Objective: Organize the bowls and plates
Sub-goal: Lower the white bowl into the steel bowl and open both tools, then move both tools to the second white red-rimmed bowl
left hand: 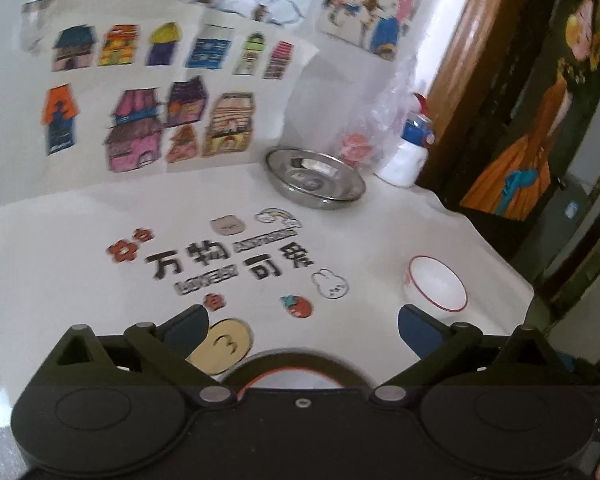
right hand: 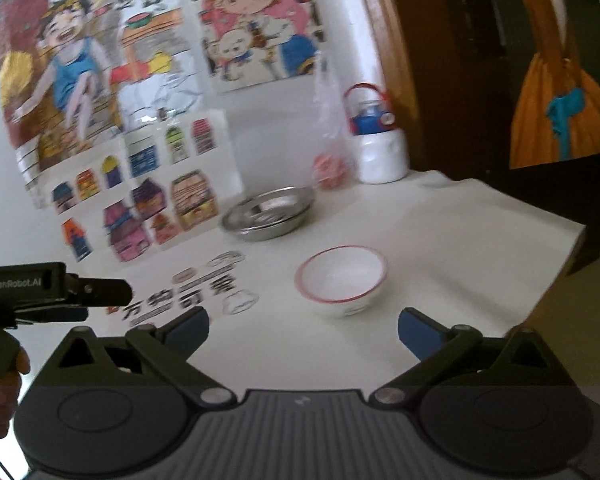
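While both grippers hang over the white printed cloth (left hand: 80,240), each tilts downward with its jaws spread wide and nothing between them. The left gripper (left hand: 303,322) hovers above a red-rimmed dish (left hand: 296,376), of which only an arc shows just under its body, not touching the pads. In the right wrist view the left gripper (right hand: 116,294) reaches in from the left, a hand (right hand: 4,384) around its grip. The right gripper (right hand: 303,322) points toward a white bowl with a red rim (right hand: 342,280), empty and upright near the cloth's right edge. Farther back, beside the wall drawings, stacked steel plates (left hand: 315,178) sit empty, near a white bottle (right hand: 380,148).
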`<state>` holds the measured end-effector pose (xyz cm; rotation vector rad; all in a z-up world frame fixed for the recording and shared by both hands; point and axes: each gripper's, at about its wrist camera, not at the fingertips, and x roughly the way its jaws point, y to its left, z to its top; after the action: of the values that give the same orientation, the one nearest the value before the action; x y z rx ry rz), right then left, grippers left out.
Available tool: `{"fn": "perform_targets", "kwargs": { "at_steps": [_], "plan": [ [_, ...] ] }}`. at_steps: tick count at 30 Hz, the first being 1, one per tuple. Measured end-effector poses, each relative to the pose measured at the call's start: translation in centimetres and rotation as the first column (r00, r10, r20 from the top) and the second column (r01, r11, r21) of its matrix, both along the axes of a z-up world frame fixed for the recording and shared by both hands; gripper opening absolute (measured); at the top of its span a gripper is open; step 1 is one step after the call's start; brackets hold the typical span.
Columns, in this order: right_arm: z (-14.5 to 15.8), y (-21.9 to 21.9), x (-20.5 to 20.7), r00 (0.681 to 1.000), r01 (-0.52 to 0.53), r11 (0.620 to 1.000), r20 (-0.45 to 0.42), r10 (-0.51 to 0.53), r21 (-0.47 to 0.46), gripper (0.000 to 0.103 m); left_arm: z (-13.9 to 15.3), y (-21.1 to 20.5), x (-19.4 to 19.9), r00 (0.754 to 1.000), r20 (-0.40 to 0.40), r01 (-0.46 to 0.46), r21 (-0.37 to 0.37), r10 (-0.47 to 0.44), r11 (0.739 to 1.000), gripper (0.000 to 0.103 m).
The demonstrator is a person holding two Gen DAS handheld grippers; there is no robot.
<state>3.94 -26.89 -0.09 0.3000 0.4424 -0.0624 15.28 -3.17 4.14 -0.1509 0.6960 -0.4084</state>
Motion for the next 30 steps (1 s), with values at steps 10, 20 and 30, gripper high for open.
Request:
{"fn": "perform_targets", "kwargs": {
  "at_steps": [10, 20, 30],
  "plan": [
    [-2.4, -4.8, 1.8, 0.99, 0.135, 0.989, -0.05, -0.132, 0.059, 0.103, 0.2, -6.4, 3.3, 0.993, -0.045, 0.114, 0.141, -0.109, 0.983, 0.102],
    [-4.1, -6.9, 4.7, 0.983, 0.149, 0.988, -0.112, -0.144, 0.033, 0.103, -1.3, -12.1, 8.3, 0.972, -0.19, 0.172, 0.158, -0.141, 0.972, 0.102],
    [-4.6, -8.0, 7.8, 0.986, 0.133, 0.991, -0.097, -0.133, -0.013, 0.103, -3.3, -16.5, 12.0, 0.959, -0.239, 0.197, 0.19, -0.149, 0.962, 0.102]
  ]
}}
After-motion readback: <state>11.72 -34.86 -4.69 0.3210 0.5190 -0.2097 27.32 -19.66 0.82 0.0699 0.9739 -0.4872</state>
